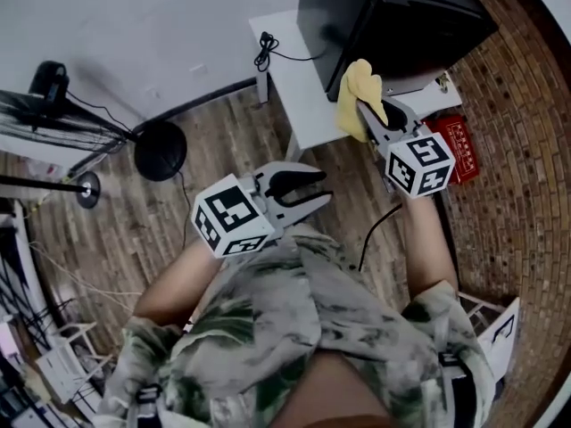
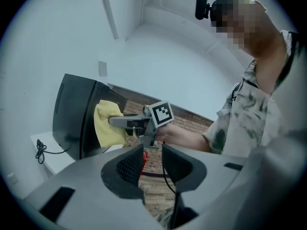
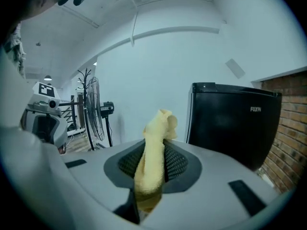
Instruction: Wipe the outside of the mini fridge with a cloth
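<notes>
A black mini fridge (image 1: 393,20) stands on a low white table (image 1: 294,69) against the white wall. My right gripper (image 1: 373,119) is shut on a yellow cloth (image 1: 359,96), held at the fridge's near lower corner; whether the cloth touches the fridge, I cannot tell. In the right gripper view the cloth (image 3: 152,152) sticks up between the jaws, with the fridge (image 3: 235,123) to the right. My left gripper (image 1: 308,188) hangs open and empty in front of my chest. The left gripper view shows the fridge (image 2: 76,119), the cloth (image 2: 108,123) and my right gripper (image 2: 117,121).
A black cable (image 1: 265,50) lies on the white table's left end. A red box (image 1: 459,145) sits on the brick floor by the fridge. A fan base (image 1: 161,150) and stands (image 1: 53,185) fill the wooden floor at the left. A power cord (image 1: 375,226) runs across the floor.
</notes>
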A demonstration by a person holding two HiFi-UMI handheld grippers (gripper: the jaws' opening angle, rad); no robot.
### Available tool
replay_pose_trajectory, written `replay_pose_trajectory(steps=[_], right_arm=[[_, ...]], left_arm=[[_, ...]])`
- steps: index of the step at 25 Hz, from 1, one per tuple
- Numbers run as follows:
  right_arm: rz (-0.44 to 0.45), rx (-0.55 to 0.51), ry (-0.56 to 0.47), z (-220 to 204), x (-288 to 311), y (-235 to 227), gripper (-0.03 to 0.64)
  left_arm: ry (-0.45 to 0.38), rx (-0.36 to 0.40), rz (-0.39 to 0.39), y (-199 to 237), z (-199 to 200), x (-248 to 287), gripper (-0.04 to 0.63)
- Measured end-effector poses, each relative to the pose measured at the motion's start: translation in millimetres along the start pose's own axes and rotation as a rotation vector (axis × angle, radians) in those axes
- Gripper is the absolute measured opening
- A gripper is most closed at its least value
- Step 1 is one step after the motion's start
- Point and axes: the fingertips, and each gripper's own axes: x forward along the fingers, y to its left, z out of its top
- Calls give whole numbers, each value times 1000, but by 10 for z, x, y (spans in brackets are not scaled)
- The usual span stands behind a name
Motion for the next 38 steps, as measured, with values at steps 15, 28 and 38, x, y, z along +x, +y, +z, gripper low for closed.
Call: replay_pose_trajectory(steps=[15, 28, 38], right_arm=[[-145, -220, -31, 1003, 717, -463, 95], [-598, -349, 71, 1791, 1183, -820, 95], [-797, -389, 230, 1346, 1443, -954, 95]], left_arm=[[-44, 40, -15, 708, 400, -93, 118], [-9, 77, -184, 1247, 490, -1045, 119], [33, 46, -273, 1400, 337, -1437, 118]])
